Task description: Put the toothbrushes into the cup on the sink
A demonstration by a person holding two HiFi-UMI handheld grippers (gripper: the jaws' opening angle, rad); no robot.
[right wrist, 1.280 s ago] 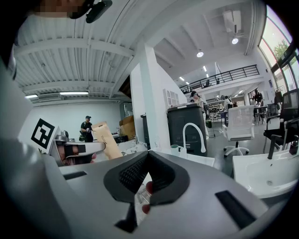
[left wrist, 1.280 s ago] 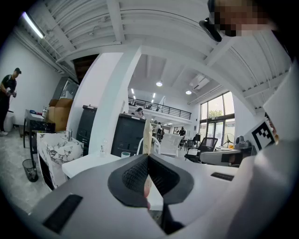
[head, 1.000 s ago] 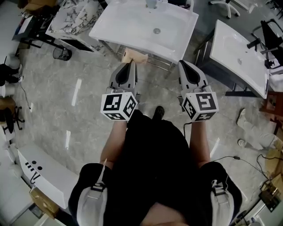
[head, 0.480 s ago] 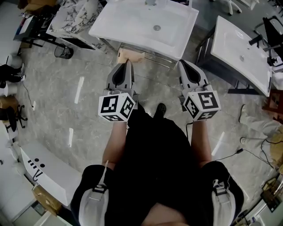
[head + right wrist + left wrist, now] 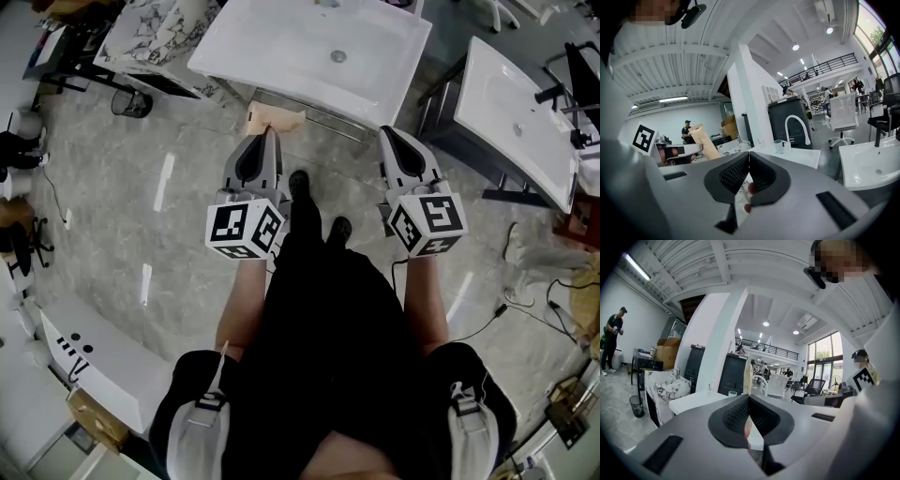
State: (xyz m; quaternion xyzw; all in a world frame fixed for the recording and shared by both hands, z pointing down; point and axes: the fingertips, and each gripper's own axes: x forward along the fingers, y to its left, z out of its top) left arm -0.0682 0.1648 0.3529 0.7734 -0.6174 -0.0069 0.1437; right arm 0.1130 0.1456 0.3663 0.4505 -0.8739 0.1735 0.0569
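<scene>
A white sink (image 5: pixel 281 47) stands ahead of me at the top of the head view. The cup (image 5: pixel 778 146) sits on its top beside a white curved faucet (image 5: pixel 797 129); in the left gripper view the cup (image 5: pixel 732 393) shows small over the sink's edge. No toothbrush shows in any view. My left gripper (image 5: pixel 272 133) and right gripper (image 5: pixel 386 134) are held side by side in the air, short of the sink's front edge. Both are shut, jaws pressed together, with nothing between them (image 5: pixel 748 397) (image 5: pixel 749 154).
A second white sink (image 5: pixel 511 103) stands to the right. A cardboard box (image 5: pixel 275 119) lies under the near sink. A marble-patterned counter (image 5: pixel 155 33) and a black bin (image 5: pixel 131 103) are at the upper left. Another white counter (image 5: pixel 84 361) sits at the lower left. Cables trail at the right.
The person has stepped forward: the sink has come nearer in the head view and one foot now shows ahead. Both grippers stay shut and level.
</scene>
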